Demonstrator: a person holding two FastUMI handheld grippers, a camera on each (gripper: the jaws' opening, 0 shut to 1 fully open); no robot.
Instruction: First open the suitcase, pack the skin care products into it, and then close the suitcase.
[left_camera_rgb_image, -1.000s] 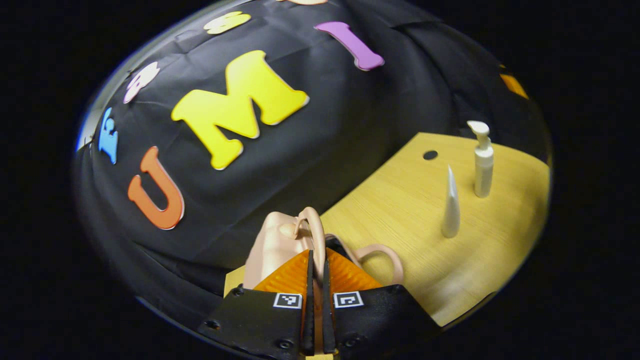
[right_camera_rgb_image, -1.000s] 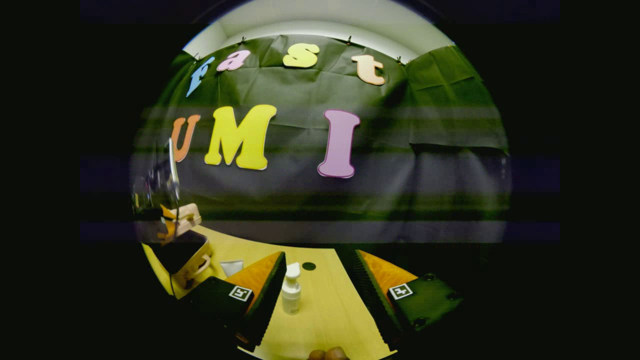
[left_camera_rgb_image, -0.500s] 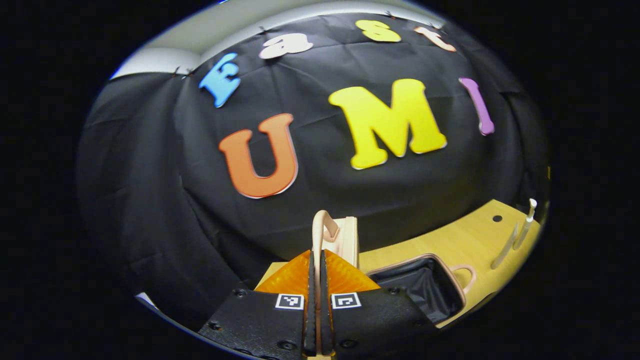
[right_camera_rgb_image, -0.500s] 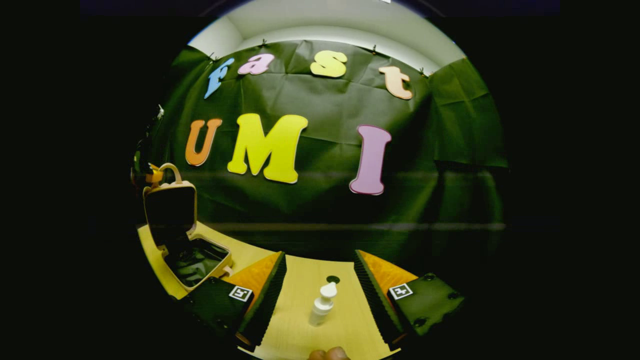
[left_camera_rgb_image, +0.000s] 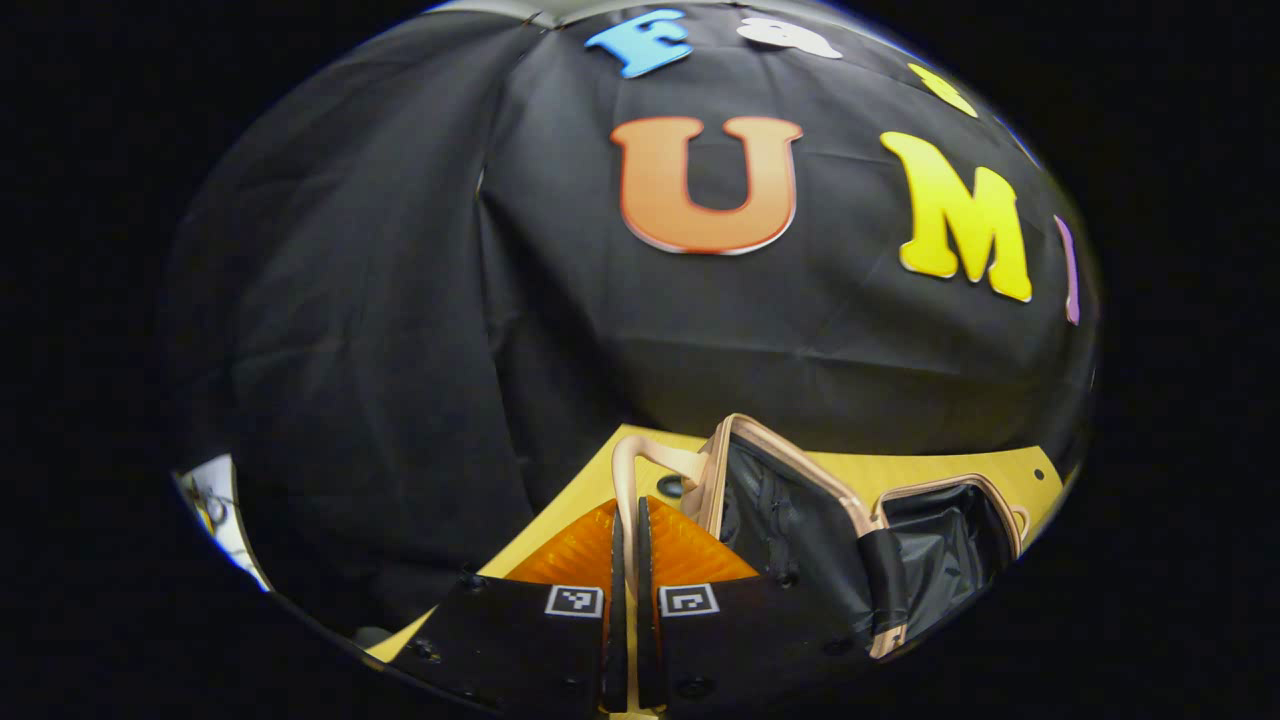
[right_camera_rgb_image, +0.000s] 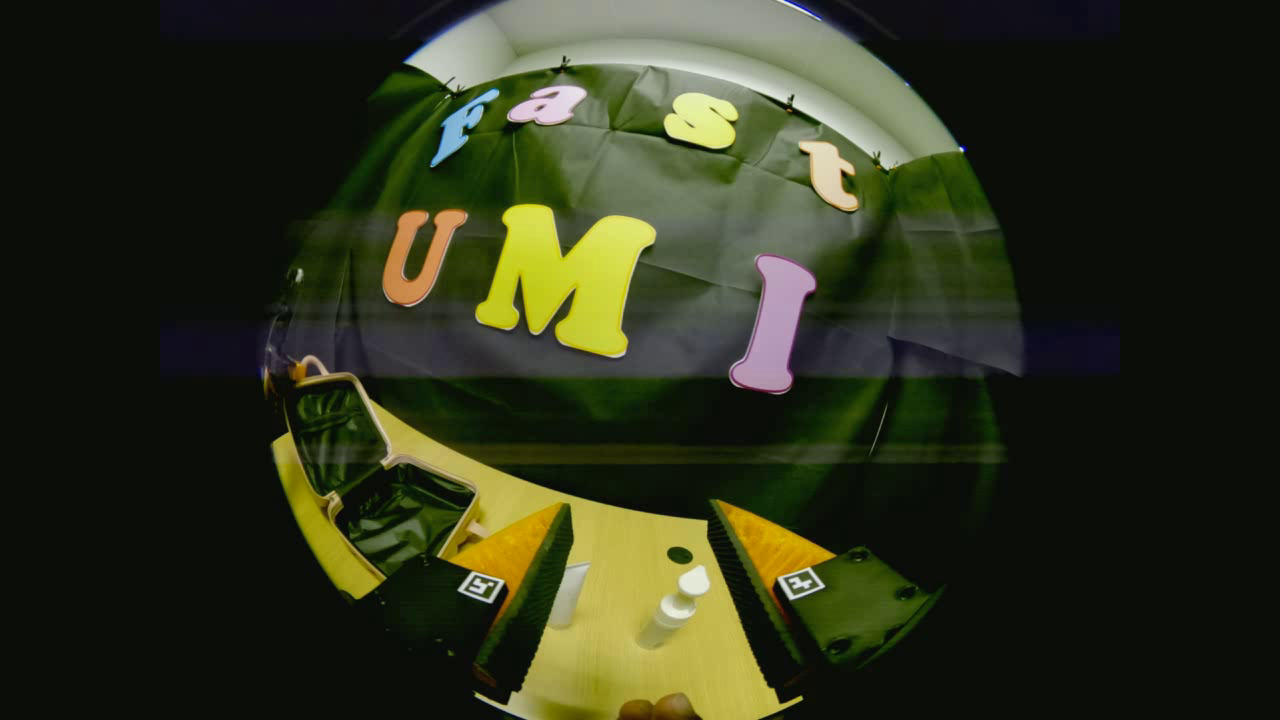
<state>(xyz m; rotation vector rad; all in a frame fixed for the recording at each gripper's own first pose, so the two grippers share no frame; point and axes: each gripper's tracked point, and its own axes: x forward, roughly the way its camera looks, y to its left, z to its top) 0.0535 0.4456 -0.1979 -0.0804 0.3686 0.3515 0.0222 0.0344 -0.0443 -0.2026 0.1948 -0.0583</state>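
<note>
No readable text on any object here.

Recording booth: black cloth wall (right_camera_rgb_image: 650, 420), wooden table (right_camera_rgb_image: 625, 560).

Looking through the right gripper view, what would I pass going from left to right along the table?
Open suitcase → right gripper's left finger → white tube → white pump bottle → right gripper's right finger.

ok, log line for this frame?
phase: opening suitcase | left gripper: shut on lid handle | right gripper: open over pump bottle | packed: nothing seen
</note>
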